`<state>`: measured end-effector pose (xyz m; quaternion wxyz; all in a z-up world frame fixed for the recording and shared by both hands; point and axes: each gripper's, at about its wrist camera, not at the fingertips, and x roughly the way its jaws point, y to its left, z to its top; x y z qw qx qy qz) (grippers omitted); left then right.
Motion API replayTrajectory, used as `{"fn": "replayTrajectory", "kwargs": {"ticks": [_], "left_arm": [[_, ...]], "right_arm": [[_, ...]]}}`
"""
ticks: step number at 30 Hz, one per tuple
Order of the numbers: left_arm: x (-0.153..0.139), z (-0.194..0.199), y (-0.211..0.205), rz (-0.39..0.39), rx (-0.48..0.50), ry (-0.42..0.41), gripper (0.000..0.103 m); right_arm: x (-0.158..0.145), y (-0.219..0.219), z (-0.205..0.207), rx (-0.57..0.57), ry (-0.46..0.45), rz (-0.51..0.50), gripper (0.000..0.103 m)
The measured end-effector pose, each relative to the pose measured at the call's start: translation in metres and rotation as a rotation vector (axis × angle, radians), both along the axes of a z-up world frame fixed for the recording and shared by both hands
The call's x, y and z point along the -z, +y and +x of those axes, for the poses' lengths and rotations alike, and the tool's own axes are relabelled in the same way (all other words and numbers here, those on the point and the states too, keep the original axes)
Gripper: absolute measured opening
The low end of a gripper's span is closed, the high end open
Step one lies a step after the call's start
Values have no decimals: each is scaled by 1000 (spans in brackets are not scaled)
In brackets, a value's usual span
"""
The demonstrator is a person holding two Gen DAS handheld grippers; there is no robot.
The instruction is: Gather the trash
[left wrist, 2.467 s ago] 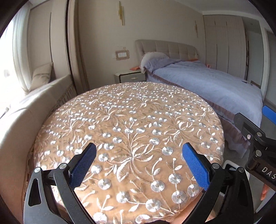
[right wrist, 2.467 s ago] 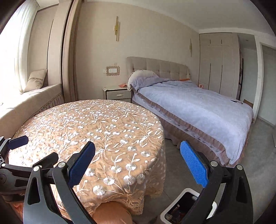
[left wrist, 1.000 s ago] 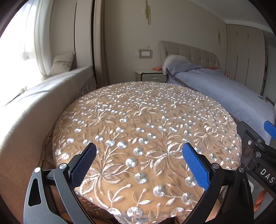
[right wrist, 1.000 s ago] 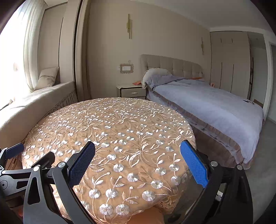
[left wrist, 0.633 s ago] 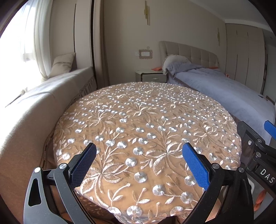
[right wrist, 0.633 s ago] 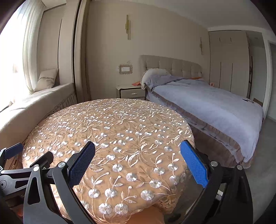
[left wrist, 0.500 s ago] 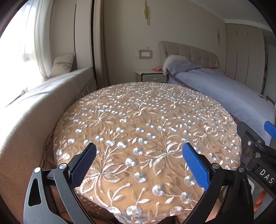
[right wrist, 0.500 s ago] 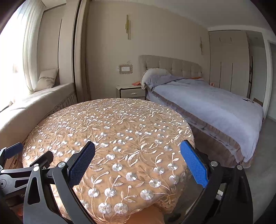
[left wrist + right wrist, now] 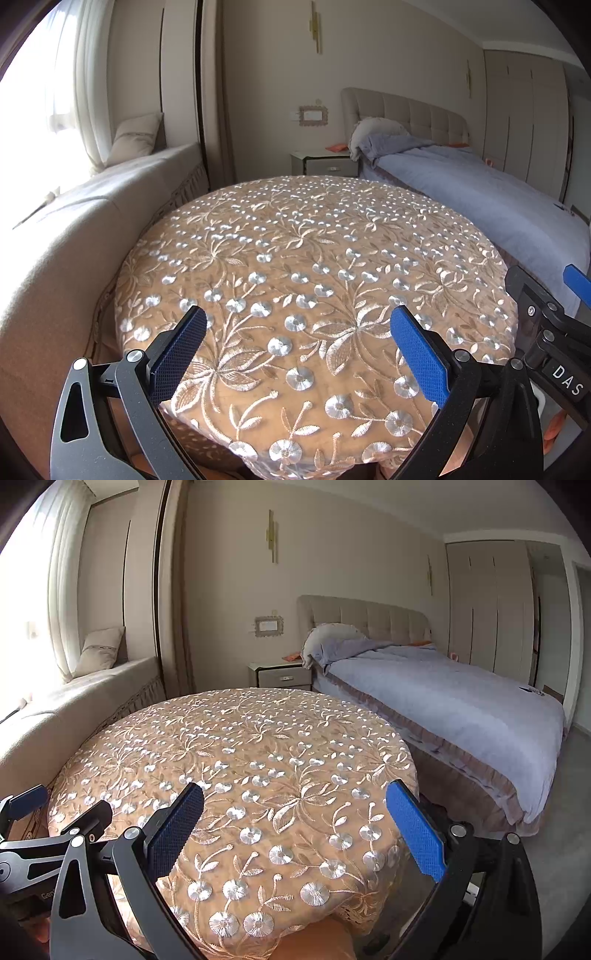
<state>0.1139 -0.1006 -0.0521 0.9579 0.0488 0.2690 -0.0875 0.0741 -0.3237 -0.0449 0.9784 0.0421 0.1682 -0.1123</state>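
Observation:
A round table under an orange cloth with silver embroidered flowers (image 9: 314,277) fills both views; I see no loose trash on it. My left gripper (image 9: 299,350) is open and empty above the table's near edge. My right gripper (image 9: 295,830) is open and empty too, a little to the right of the left one. The right gripper shows at the right edge of the left wrist view (image 9: 546,332). The left gripper shows at the left edge of the right wrist view (image 9: 44,834). A sliver of a white bin (image 9: 540,398) shows low right, mostly hidden.
A bed with a blue-grey duvet (image 9: 443,701) stands right of the table. A nightstand (image 9: 280,675) sits by the headboard. A cushioned window bench (image 9: 74,240) with a pillow (image 9: 133,136) runs along the left. Grey floor (image 9: 565,830) lies at the right.
Both grippers have drawn back from the bin at the table's right side and now face the table squarely. In the last half second almost nothing has moved.

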Motion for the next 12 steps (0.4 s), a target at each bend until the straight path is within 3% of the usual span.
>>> {"fn": "replayTrajectory", "kwargs": {"ticks": [12], "left_arm": [[2,4,-6,-2,14,5,98]], "right_arm": [[4,-5,2,-4,4,20,98]]}}
